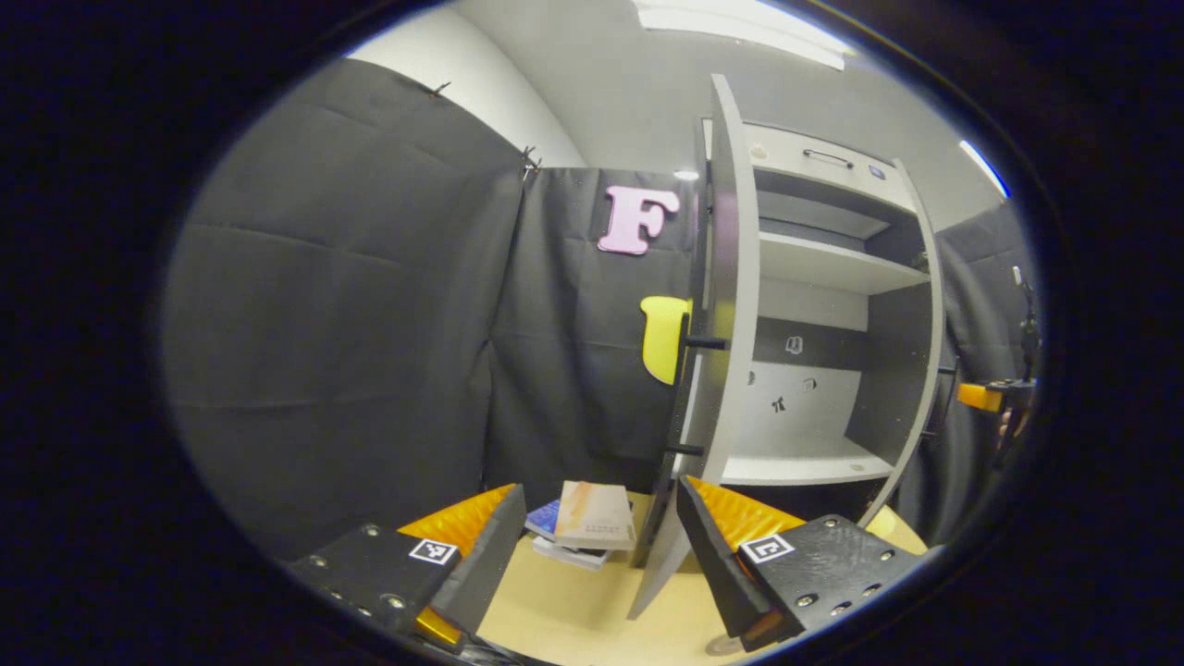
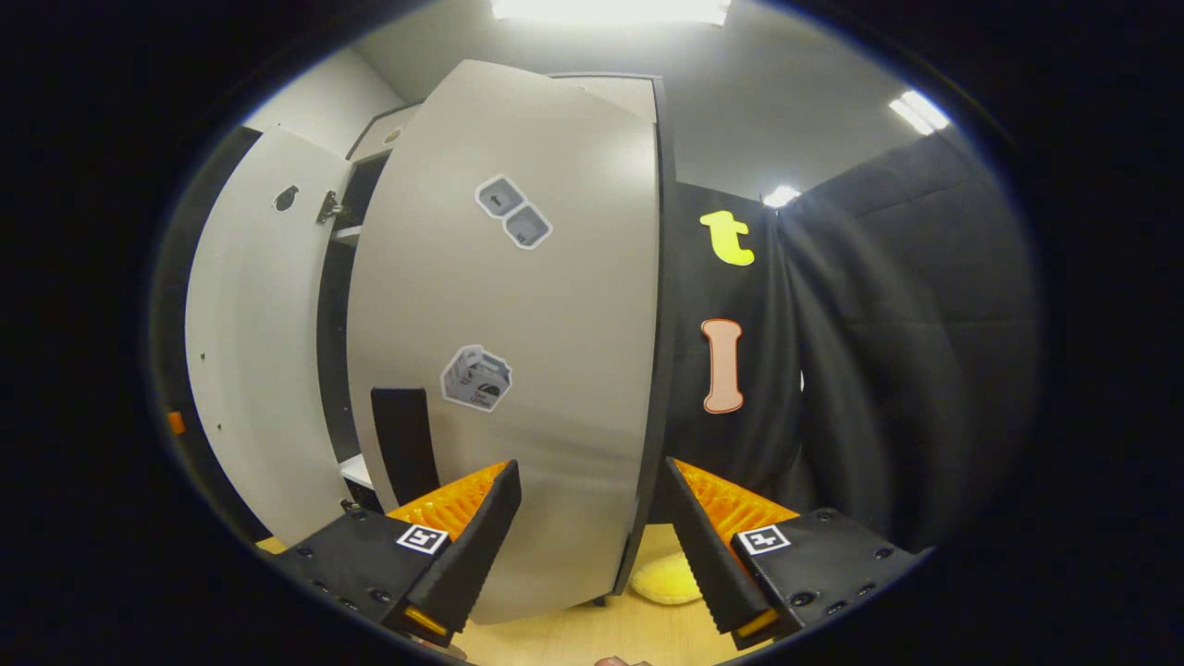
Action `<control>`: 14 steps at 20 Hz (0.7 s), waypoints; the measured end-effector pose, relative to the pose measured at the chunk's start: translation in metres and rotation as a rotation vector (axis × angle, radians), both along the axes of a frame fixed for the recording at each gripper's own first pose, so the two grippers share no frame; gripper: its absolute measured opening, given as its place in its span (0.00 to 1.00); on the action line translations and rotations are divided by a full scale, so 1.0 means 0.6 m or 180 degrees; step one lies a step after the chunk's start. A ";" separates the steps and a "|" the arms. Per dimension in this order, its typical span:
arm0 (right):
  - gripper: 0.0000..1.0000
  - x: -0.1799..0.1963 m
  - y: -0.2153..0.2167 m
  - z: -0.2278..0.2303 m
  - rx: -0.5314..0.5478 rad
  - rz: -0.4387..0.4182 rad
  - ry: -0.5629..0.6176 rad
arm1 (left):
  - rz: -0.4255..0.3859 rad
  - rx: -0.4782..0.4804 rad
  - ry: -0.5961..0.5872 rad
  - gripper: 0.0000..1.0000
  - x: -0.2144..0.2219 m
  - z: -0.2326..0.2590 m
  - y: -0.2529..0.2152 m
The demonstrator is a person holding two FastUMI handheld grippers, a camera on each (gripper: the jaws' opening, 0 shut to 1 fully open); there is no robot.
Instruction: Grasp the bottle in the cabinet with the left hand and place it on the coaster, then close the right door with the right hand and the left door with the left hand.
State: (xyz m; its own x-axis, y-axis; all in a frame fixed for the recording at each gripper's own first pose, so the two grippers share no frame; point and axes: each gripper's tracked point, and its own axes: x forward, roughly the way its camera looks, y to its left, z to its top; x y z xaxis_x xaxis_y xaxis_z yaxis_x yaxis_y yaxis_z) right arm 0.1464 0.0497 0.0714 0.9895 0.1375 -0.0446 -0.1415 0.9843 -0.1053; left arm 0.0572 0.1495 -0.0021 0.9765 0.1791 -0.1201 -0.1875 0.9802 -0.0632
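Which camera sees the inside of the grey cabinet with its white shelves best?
The left gripper view: the grey cabinet stands open, white shelves plainly visible. In the right gripper view the right door covers nearly all of the inside.

Left tongs [image 1: 592, 541] gape, holding nothing; right tongs [image 2: 587, 532] likewise spread wide.

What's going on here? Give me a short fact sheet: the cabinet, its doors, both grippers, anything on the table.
cabinet: shelves in view look bare, no bottle seen there
left door: open, edge-on in the left gripper view
right door: partly swung, its face close before the right gripper
left gripper: open, holding nothing
right gripper: open, holding nothing
table: books stacked beside the left door; a yellow object near the right door
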 end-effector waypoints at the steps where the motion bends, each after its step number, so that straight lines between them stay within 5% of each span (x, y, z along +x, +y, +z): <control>1: 0.98 -0.005 -0.004 -0.004 0.0015 0.0004 0.0008 | 0.0014 0.0029 -0.0009 1.00 0.001 0.005 0.013; 6: 0.98 -0.037 -0.022 -0.053 0.0221 -0.0045 0.0170 | -0.0034 -0.0080 -0.0078 1.00 0.047 0.016 0.067; 11: 0.98 -0.081 -0.019 -0.131 0.0253 -0.0075 0.0464 | -0.0431 -0.0534 -0.0054 0.95 0.106 0.006 0.078; 14: 0.97 -0.114 -0.014 -0.169 0.0378 -0.0117 0.0559 | -0.0484 -0.0495 -0.0009 0.94 0.137 -0.001 0.092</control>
